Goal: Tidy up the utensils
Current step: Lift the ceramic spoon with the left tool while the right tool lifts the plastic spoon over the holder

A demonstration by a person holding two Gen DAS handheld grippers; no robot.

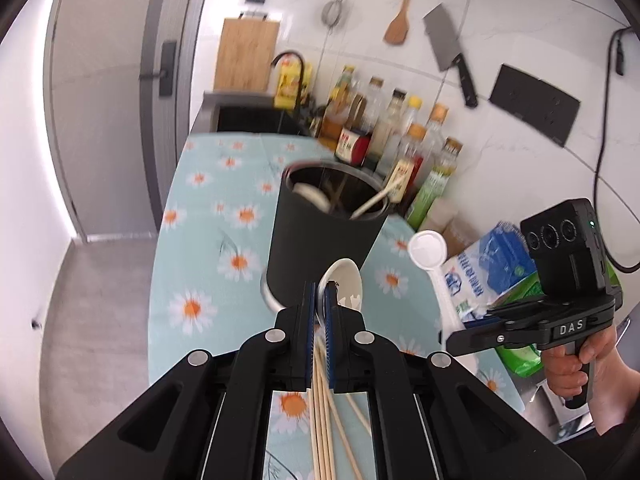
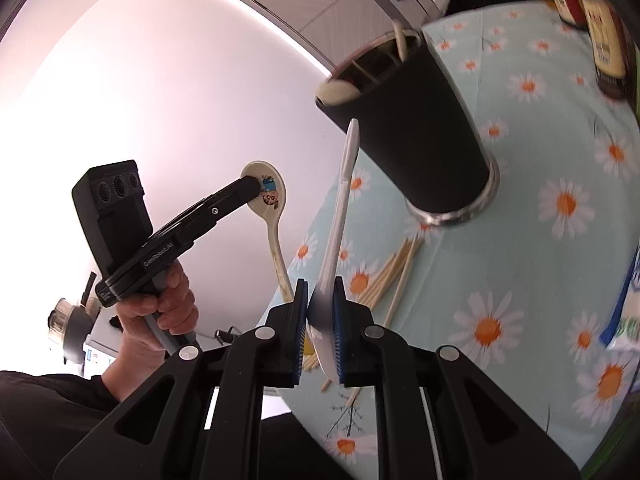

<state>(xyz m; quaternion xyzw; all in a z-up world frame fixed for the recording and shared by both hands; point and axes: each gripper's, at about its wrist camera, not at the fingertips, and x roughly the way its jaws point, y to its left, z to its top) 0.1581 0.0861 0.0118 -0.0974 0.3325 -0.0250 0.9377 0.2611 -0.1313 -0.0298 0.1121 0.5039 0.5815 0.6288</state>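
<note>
Fingers of the left gripper [image 1: 324,300], black with blue ribbed pads, were pinched on the bowl rim of a cream ceramic spoon with a cartoon print [image 1: 345,284], whose handle hung down clear of the tabletop in the right wrist view. Fingers of the right gripper [image 2: 320,308] were pinched on the bowl of a white plastic long-handled spoon [image 2: 340,216], its handle pointing up and away toward the holder; in the left wrist view only its round bowl and upper handle showed. Each gripper was held by a bare hand [image 1: 568,364] on a pistol-style grip. Below the left fingers, a loose bundle of pale wooden chopsticks [image 1: 324,412] lay on the tabletop [image 1: 200,208], which was covered with a light blue cloth printed with white and orange daisies. Just beyond both spoons stood a tall black cylindrical utensil holder with a metal base [image 1: 320,236]; it held a cream spoon and several sticks, one pale handle leaning over its rim. Beside the holder, a blue and white plastic bag [image 1: 488,268] sat at the cloth's edge. Farther back, a row of glass condiment bottles [image 1: 396,128] lined the white tiled wall. On that wall hung a steel cleaver [image 1: 448,44] and a wooden spatula [image 1: 400,20]. A wooden cutting board [image 1: 246,54] leaned at the far end.
</note>
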